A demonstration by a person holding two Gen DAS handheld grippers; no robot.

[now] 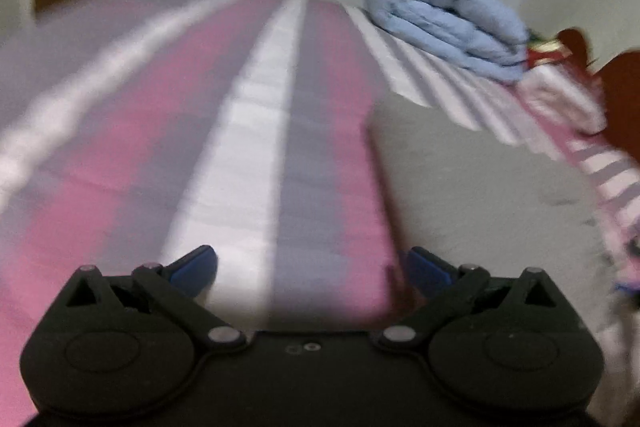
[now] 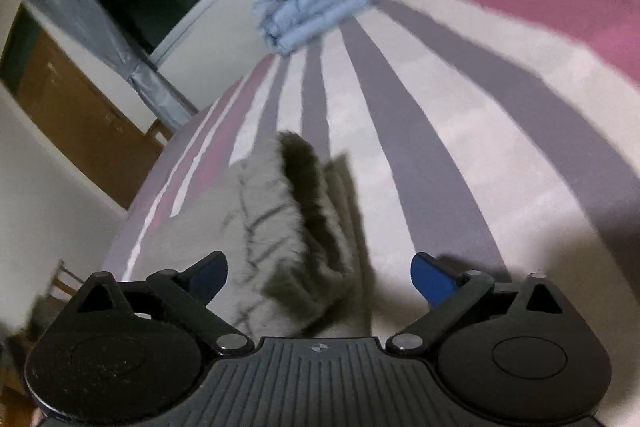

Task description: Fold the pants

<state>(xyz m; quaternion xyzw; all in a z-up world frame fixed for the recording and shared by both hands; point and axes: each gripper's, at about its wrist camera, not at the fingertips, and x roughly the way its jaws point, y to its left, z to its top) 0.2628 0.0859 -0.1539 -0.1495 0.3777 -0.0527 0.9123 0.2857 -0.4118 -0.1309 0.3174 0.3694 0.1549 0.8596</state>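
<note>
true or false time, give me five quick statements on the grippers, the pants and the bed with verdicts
1. The left gripper is open with nothing between its fingers. True.
2. The right gripper is clamped shut on the pants. False: its fingers stand wide apart, with the grey pants lying between them.
3. A folded light blue blanket lies at the far part of the bed. True.
4. The bed sheet is plain white. False: it is striped in pink, grey and white.
5. The pants have a fuzzy lining showing at an opening. True, seen in the right wrist view.
</note>
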